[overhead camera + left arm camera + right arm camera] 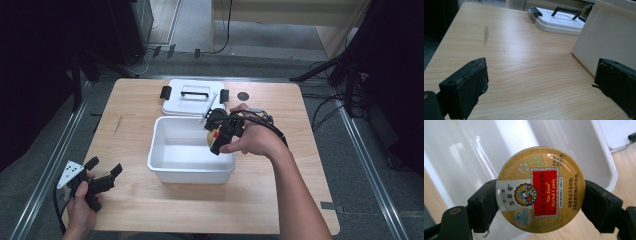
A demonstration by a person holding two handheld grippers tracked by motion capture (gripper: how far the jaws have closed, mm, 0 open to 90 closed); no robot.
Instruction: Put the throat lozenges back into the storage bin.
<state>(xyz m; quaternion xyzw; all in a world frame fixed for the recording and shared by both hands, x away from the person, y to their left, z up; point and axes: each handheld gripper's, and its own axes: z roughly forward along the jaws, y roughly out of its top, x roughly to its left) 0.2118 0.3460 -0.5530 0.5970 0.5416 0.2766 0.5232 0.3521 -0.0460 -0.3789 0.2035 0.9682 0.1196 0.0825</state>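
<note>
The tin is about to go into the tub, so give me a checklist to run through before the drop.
1. Right claw shut on the candy tin, gripped at both edges: ok.
2. Tin held above the white tub: ok.
3. Tub open, lid lying behind it on the table: ok.
4. Tub floor free of other things: ok as far as visible.
5. Left claw open, away from the tub: ok.

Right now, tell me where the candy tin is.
The candy tin is clamped in the right gripper, held over the right rim of the white bin in the high view, just in front of the lid.
</note>
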